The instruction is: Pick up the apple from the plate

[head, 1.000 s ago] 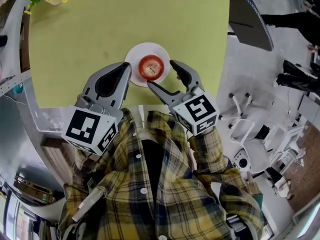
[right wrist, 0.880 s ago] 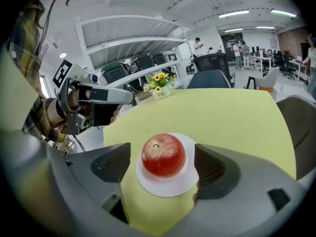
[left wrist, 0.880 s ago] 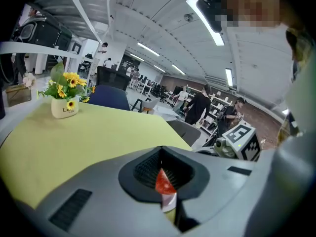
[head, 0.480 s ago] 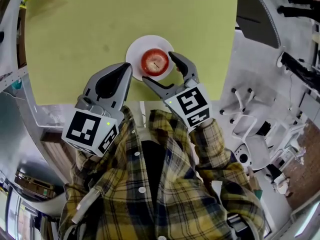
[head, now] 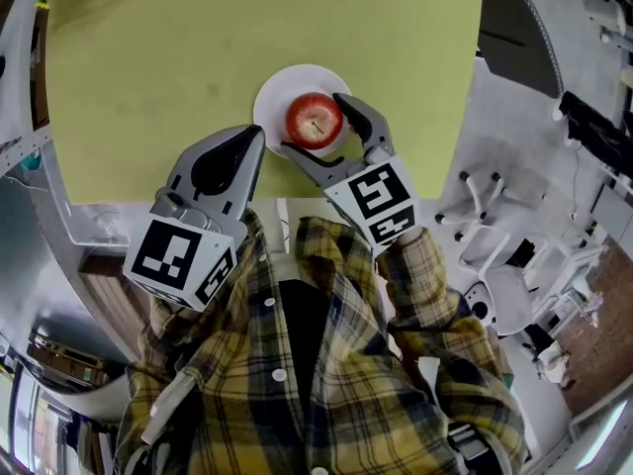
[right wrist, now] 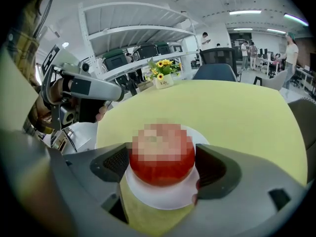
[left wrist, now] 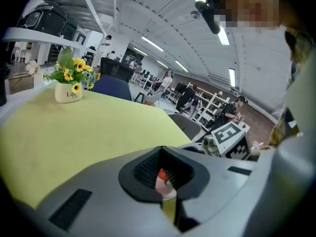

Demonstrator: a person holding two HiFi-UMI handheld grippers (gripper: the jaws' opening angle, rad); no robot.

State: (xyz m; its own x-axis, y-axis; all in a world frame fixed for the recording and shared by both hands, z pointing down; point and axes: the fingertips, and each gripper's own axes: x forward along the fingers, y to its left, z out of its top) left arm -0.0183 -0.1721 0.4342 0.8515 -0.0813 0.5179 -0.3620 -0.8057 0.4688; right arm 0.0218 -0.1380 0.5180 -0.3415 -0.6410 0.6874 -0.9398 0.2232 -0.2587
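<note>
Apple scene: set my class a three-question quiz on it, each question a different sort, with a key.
1. True or false: the apple lies on the plate.
2. Which gripper has the apple between its open jaws? A left; B right; C neither.
3. Fill in: the pot on the table holds ___.
Key: 1 true; 2 B, the right gripper; 3 flowers.
</note>
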